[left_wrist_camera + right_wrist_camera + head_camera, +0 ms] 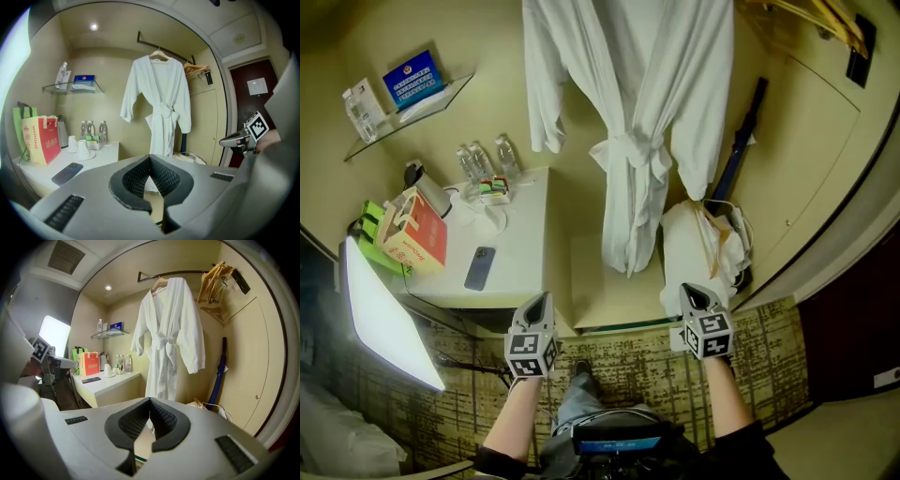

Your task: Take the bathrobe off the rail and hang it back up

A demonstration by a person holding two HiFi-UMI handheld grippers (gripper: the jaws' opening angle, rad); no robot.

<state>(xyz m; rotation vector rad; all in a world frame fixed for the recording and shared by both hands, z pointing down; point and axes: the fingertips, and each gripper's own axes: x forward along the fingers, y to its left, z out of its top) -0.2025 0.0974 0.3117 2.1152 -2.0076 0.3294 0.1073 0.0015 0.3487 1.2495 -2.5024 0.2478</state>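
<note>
The white bathrobe [628, 112] hangs on a wooden hanger [159, 55] from the dark rail [164, 44], its belt tied at the waist. It is also plain in the right gripper view, bathrobe [171, 338] under the rail [180, 273]. Both grippers are held low and well short of it, apart from the cloth. My left gripper [539, 302] is shut with nothing between its jaws, as the left gripper view [150, 161] confirms. My right gripper [695, 294] is likewise shut and empty [150, 404].
A white desk [520, 253] at the left carries water bottles [485, 161], cups, a phone [479, 268] and a red paper bag [417, 230]. A glass shelf [403, 112] hangs above. A white bag [703, 244] and a blue umbrella [741, 141] sit right of the robe; spare hangers [213, 280] are on the rail.
</note>
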